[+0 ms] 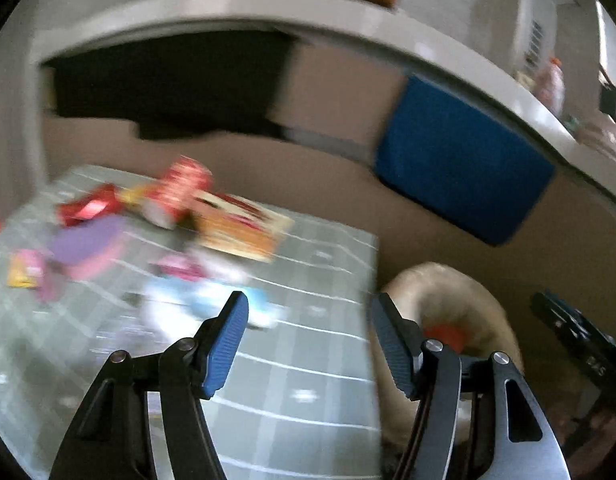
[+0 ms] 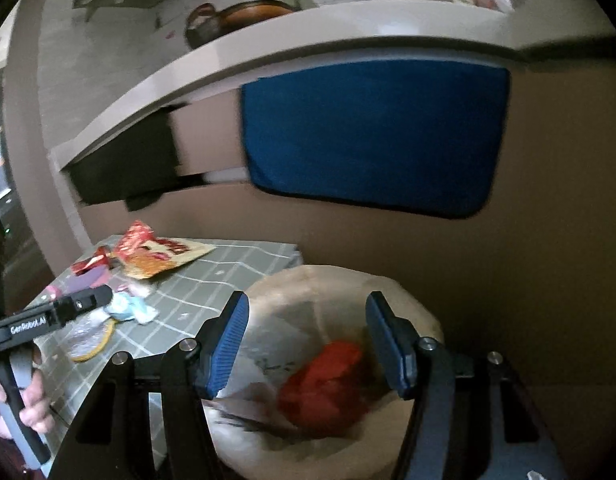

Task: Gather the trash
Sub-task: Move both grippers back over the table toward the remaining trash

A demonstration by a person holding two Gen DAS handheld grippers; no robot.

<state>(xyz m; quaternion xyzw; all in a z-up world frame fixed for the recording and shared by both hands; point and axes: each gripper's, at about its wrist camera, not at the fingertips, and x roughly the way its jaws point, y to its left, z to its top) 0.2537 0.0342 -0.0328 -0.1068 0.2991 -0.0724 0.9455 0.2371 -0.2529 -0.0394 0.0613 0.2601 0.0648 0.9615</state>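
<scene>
Right claw (image 2: 308, 340) open and empty over bin (image 2: 408, 292), left claw (image 1: 308, 344) open, handle lettered "GenRobot.AI" (image 2: 27, 325)

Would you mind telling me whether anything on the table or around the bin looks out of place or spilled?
Only the expected litter: snack wrappers lie scattered on the checked tablecloth, not yet binned. A red wrapper already sits inside the beige bin beside the table. Nothing looks spilled or damaged.

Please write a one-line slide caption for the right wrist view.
Open right gripper hovers empty above a beige trash bin holding a crumpled red wrapper.
</scene>
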